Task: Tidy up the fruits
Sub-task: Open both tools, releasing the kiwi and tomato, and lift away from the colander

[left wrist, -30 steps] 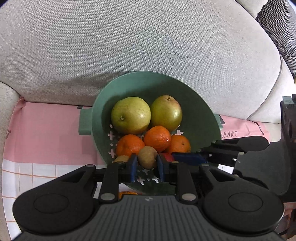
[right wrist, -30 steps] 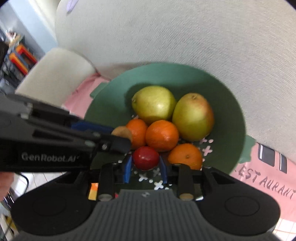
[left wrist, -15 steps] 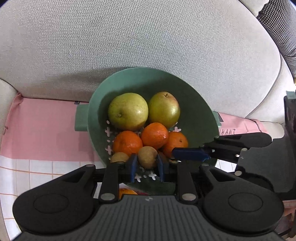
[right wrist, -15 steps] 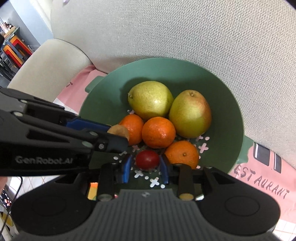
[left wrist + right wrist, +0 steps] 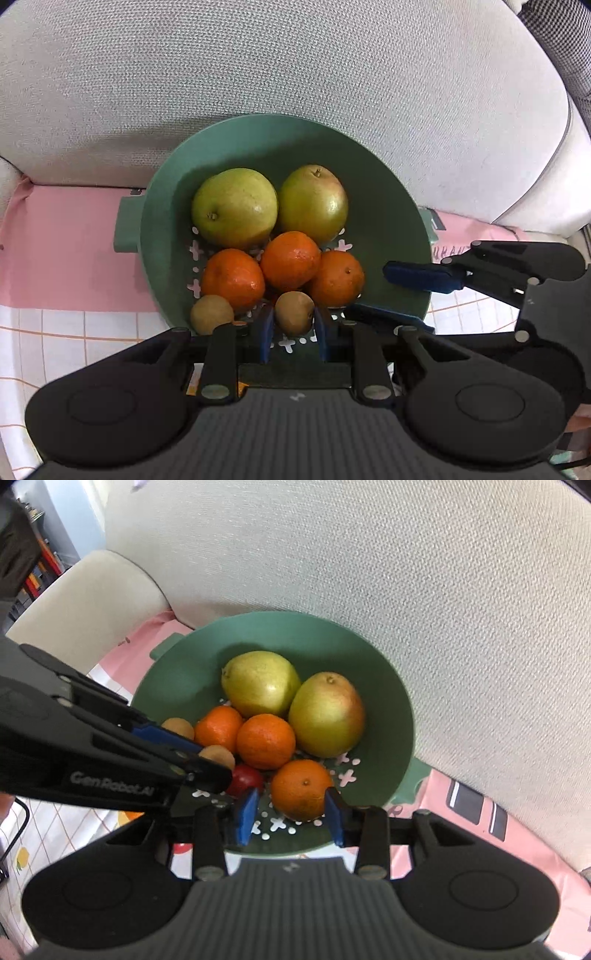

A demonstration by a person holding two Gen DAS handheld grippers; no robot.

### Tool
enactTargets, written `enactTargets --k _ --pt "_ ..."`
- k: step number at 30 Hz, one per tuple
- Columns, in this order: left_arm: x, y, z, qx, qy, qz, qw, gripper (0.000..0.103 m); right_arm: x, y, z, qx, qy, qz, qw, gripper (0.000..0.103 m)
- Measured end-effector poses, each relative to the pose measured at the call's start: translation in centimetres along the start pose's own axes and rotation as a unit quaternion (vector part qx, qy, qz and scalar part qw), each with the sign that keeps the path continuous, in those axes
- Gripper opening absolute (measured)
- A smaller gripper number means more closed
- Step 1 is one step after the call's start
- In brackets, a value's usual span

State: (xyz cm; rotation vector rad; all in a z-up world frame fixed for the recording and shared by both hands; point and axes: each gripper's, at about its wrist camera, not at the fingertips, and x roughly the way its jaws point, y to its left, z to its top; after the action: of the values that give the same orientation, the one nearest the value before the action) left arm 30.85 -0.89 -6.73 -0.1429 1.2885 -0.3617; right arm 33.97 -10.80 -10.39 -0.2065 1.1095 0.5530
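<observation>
A green colander bowl (image 5: 391, 206) (image 5: 399, 709) holds two yellow-green pears (image 5: 234, 206) (image 5: 327, 714), three oranges (image 5: 290, 260) (image 5: 266, 740), a second kiwi (image 5: 211, 314) and a small red fruit (image 5: 246, 780). My left gripper (image 5: 293, 325) is shut on a brown kiwi (image 5: 294, 312) over the bowl's near side. My right gripper (image 5: 291, 812) is open, its blue pads either side of the nearest orange (image 5: 302, 789) without visibly squeezing it. The red fruit lies free to the left of it.
The bowl sits on a pink and white tablecloth (image 5: 55, 240) against a grey sofa cushion (image 5: 295, 66). The right gripper's arm (image 5: 517, 266) shows at the right of the left wrist view; the left gripper's arm (image 5: 92, 753) crosses the right wrist view.
My right gripper let go of the small red fruit, opened wider and shifted right around the nearest orange. My left gripper still holds the kiwi and has pulled back slightly.
</observation>
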Motion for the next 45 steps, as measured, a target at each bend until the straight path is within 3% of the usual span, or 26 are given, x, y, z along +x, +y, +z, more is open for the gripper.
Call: enactTargets --k 7,15,24,36,45 --pt "0.3 -0.5 -0.1 0.008 0.003 0.020 0.9998 0.026 0.1 0.3 0.0 -0.007 -0.004 -0.005 1.000 0.037" --pt "-0.6 -0.3 -0.3 0.003 0.000 0.015 0.9999 0.034 -0.1 0.4 -0.2 -0.005 -0.005 -0.007 1.000 0.037" --pt "-4.3 -1.3 -1.9 0.017 -0.040 0.019 0.9989 0.034 -2.6 0.7 -0.7 0.011 -0.034 0.005 0.999 0.037" --pt "-10.0 -3.2 -8.4 0.065 -0.133 0.065 0.9868 0.034 -9.6 3.2 -6.1 0.071 -0.147 0.003 0.987 0.037" --pt "-12.1 -4.4 -15.4 0.086 -0.187 0.100 0.9735 0.034 -11.1 7.4 -12.8 0.092 -0.194 -0.055 0.975 0.037"
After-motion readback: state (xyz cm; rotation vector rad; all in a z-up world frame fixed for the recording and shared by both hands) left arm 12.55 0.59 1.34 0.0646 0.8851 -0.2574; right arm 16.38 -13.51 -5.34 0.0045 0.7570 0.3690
